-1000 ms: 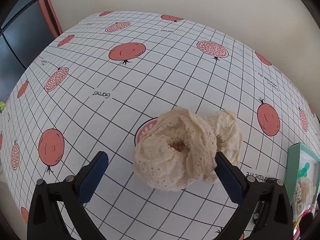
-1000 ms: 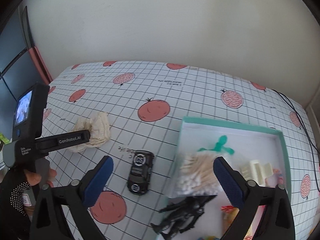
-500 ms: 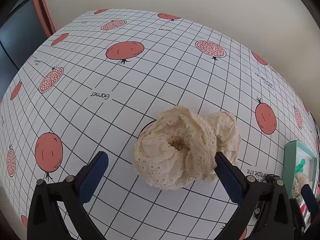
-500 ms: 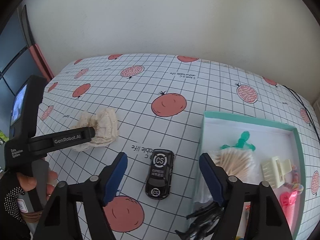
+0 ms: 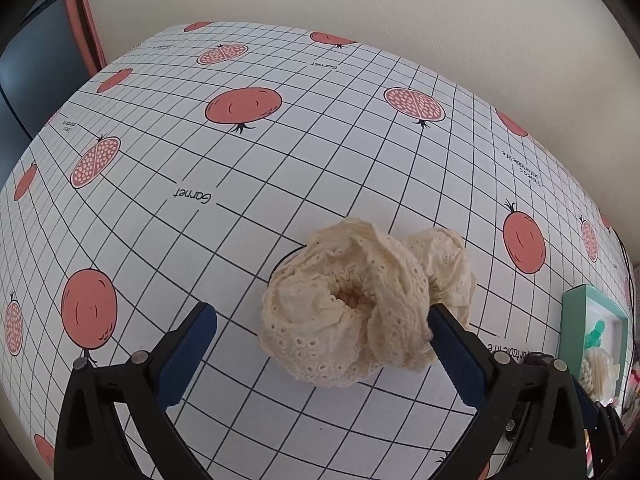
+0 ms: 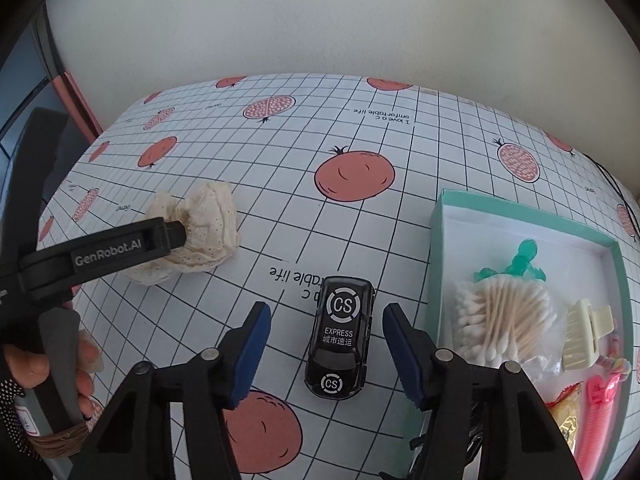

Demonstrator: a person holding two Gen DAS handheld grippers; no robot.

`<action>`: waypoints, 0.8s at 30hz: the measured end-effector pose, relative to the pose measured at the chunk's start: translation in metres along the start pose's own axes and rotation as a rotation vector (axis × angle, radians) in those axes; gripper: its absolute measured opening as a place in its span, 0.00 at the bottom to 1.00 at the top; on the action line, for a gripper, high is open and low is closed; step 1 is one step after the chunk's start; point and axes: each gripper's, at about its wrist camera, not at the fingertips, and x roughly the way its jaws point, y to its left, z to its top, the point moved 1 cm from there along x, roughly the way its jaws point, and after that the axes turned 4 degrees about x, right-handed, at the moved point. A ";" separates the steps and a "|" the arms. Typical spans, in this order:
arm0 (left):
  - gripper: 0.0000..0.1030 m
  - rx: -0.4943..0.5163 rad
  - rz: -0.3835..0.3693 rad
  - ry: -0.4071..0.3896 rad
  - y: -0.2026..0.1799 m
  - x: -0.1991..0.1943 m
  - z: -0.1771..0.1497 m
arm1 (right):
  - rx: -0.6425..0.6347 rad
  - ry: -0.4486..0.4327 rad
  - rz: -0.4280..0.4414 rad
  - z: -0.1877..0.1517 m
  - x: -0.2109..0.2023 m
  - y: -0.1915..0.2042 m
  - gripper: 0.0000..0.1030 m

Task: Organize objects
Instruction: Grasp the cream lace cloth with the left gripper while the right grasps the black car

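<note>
Tablecloth (image 6: 400,160): white, black grid lines, covers the whole table.
Print: whole red pomegranates (image 6: 354,176) and halved ones showing seeds (image 5: 414,105), scattered across the cloth.
Lettering: the word "Garnet" (image 5: 192,197) in black; another short line of text (image 6: 381,116) near the far edge, upside down in the right wrist view.
Wall (image 6: 320,20): plain off-white, just behind the far edge of the table.
Left side: a dark panel (image 5: 24,92) with a pink strip (image 5: 89,30) beside it.
</note>
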 end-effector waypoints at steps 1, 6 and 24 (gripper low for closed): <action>1.00 0.002 -0.003 0.001 -0.001 0.000 -0.001 | 0.002 -0.001 -0.006 0.000 0.001 0.000 0.58; 1.00 0.023 0.000 0.000 -0.005 0.000 -0.002 | 0.004 0.001 -0.018 0.000 0.003 0.000 0.54; 0.81 0.039 -0.010 0.010 -0.013 0.001 -0.004 | -0.012 0.026 -0.041 -0.004 0.015 0.009 0.45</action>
